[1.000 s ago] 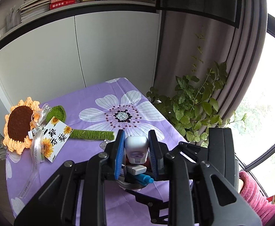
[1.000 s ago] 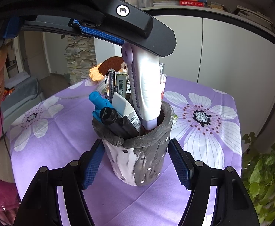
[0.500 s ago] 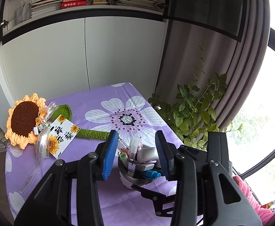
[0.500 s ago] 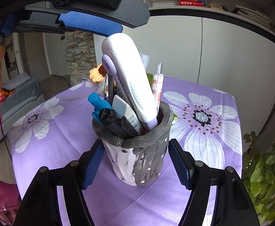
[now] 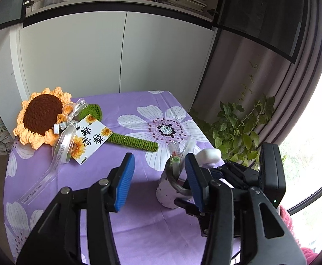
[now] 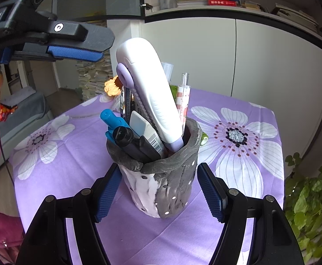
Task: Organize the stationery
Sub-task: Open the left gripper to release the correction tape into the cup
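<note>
A grey and white pen holder (image 6: 161, 183) stands on the purple flowered tablecloth (image 6: 50, 145). In it lean a white and lilac utility knife (image 6: 150, 97), a blue marker (image 6: 112, 119), a black marker (image 6: 125, 137), an eraser (image 6: 145, 132) and pens. My right gripper (image 6: 158, 194) is open, its pads either side of the holder. My left gripper (image 5: 158, 183) is open and empty, up and to the left of the holder (image 5: 169, 190); it shows in the right wrist view (image 6: 50, 42) at upper left.
A crocheted sunflower (image 5: 44, 117) with a tag and ribbon lies at the back left of the table. A potted green plant (image 5: 238, 128) stands off the table's right edge. White cupboards (image 5: 116, 50) with books on top are behind.
My left gripper has let go of the utility knife, opened, and pulled up and away to the left. The knife now leans in the holder. The right gripper has not moved.
</note>
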### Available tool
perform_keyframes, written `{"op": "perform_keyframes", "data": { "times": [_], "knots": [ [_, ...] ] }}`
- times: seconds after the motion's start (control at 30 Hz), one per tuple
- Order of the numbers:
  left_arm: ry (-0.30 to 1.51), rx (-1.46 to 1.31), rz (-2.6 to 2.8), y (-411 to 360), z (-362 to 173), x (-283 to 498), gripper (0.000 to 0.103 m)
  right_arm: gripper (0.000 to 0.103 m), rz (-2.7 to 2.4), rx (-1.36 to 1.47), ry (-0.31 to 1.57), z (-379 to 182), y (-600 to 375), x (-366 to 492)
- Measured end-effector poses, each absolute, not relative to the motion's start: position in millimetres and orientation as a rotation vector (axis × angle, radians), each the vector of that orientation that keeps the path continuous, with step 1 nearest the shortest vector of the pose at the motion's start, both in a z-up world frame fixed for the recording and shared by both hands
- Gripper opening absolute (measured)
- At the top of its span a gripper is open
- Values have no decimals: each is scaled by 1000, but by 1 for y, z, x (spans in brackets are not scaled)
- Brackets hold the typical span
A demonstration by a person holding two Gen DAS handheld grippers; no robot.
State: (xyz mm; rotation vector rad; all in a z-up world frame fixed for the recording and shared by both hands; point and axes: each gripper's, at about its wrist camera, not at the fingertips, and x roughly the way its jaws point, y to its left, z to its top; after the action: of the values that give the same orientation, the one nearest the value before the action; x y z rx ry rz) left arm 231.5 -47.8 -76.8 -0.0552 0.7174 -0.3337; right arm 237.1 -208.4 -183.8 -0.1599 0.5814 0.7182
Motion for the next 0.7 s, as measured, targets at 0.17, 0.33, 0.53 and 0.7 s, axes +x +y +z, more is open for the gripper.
{"op": "perform_keyframes", "data": {
  "times": [0.17, 0.33, 0.53, 0.7],
  "knots": [
    [693, -79, -295, -24, -88, 211, 62, 73, 722, -138, 579, -183, -211, 236],
    [636, -41, -203, -4, -107, 193, 80, 81, 676, -112, 585, -184, -210, 235],
    [613, 72, -142, -4, -125, 184, 85, 87, 554, -140, 613, -184, -185, 231],
    [589, 78, -169, -3, -126, 182, 87, 87, 468, -107, 599, -175, -174, 226]
  ]
}}
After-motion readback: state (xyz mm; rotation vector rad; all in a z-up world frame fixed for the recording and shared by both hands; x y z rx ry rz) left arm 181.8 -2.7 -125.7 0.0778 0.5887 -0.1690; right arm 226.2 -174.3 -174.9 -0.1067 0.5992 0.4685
